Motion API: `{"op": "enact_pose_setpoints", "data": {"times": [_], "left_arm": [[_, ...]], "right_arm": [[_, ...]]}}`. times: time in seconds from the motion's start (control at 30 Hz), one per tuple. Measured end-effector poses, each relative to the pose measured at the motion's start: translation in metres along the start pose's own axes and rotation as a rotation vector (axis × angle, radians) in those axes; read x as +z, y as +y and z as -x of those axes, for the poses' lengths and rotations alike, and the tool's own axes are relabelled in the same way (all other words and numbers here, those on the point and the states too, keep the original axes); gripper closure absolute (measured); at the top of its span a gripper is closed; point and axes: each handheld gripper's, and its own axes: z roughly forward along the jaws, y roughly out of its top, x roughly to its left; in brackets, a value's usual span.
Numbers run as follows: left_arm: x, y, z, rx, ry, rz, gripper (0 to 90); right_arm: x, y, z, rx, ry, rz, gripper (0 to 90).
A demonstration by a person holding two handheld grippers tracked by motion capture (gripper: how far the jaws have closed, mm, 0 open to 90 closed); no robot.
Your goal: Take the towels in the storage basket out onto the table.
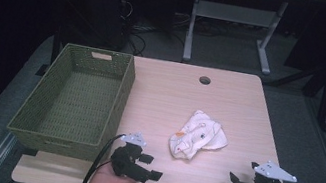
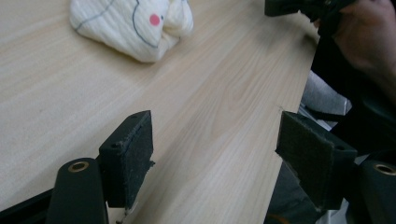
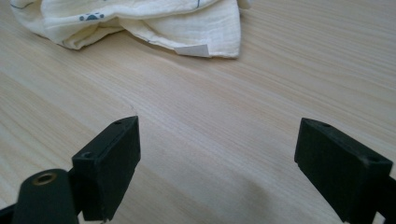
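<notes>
A crumpled cream cloth with small printed marks lies near the middle of the light wooden table. My left gripper hovers low near the front edge, left of the cloth, jaws open and empty. In the left gripper view the cloth lies ahead at the upper left, well apart from the gripper. My right gripper sits at the front right, open and empty, pointing toward the cloth. The right gripper view has the cloth along the top, beyond the gripper.
A green woven basket stands along the table's left side, with nothing in it. A round cable hole is at the table's far edge. Dark floor and a grey desk frame lie beyond. The right hand appears in the left gripper view.
</notes>
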Motion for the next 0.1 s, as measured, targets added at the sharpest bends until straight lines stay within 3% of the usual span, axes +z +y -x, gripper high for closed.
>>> {"op": "enact_pose_setpoints", "data": {"times": [0.1], "left_arm": [[0.0010,-0.0037,-0.0014,0.024,0.009,0.026,26.7]], "right_arm": [[0.0008,0.0005,-0.0018,-0.009,0.017,0.003,14.0]]}}
